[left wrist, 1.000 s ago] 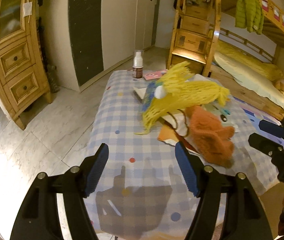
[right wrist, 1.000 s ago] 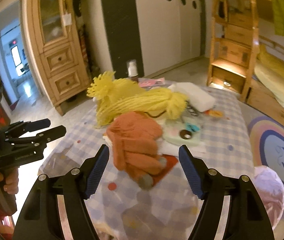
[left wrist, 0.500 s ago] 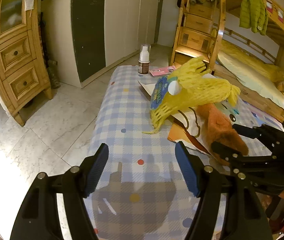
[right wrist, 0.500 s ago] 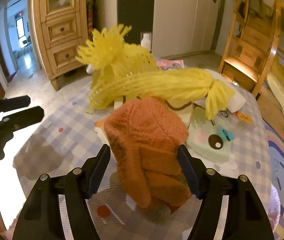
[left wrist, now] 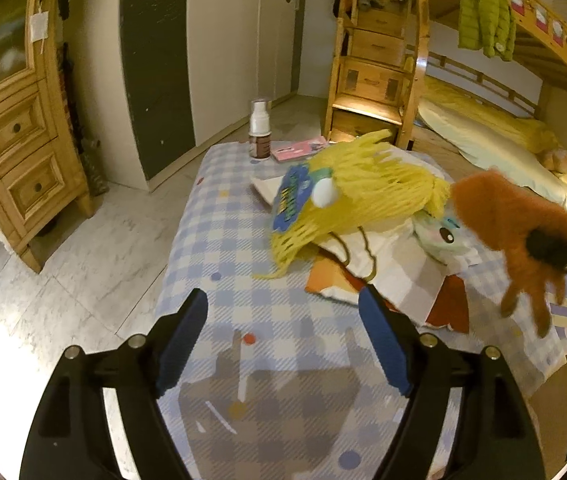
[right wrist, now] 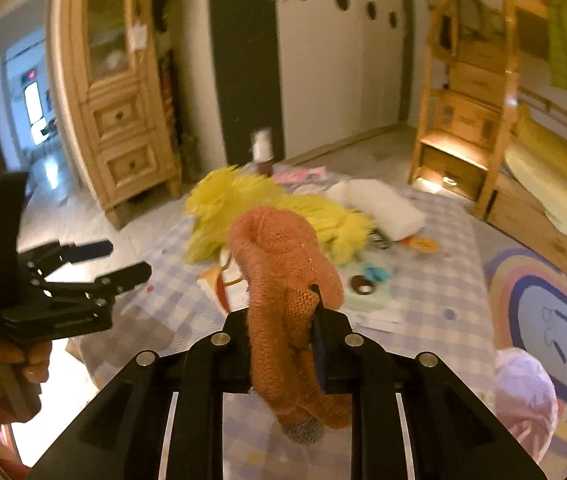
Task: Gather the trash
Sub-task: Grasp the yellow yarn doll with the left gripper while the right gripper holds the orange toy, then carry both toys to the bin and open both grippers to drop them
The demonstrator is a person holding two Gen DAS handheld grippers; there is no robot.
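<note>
Left wrist view: the left claw point(left wrist: 283, 340) hangs over the near end of the worktop point(left wrist: 223, 240), which wears a blue-and-white checked cloth, and its blue-padded jaws are spreading wider with only cloth between them. Towards the middle of the worktop lies a yellow yarn piece point(left wrist: 347, 196), draped over papers point(left wrist: 395, 268). At the far edge a white-capped bottle point(left wrist: 260, 130) stands upright, with a pink booklet point(left wrist: 298, 148) just beside it. Out at the worktop's right edge, an orange knitted glove point(left wrist: 511, 224) hangs in the air, clear of the cloth, gripped by the dark tip of the right claw point(left wrist: 563, 256), only partly in view and blurred.

Right wrist view: the right claw point(right wrist: 283, 320) is clamped on the orange knitted glove point(right wrist: 283, 264), its jaws closing in, the knit bunched between the pads, the cuff sticking up and the grey-tipped fingers dangling below. Beyond it the yellow yarn piece point(right wrist: 275, 208) sprawls across the middle of the worktop point(right wrist: 443, 272), a white bundle point(right wrist: 383, 208) lies behind it, and the bottle point(right wrist: 262, 152) stands at the far edge. To the left, off the worktop's left edge, a hand point(right wrist: 23, 356) grips the left claw point(right wrist: 123, 258), jaws apart and empty.
</note>
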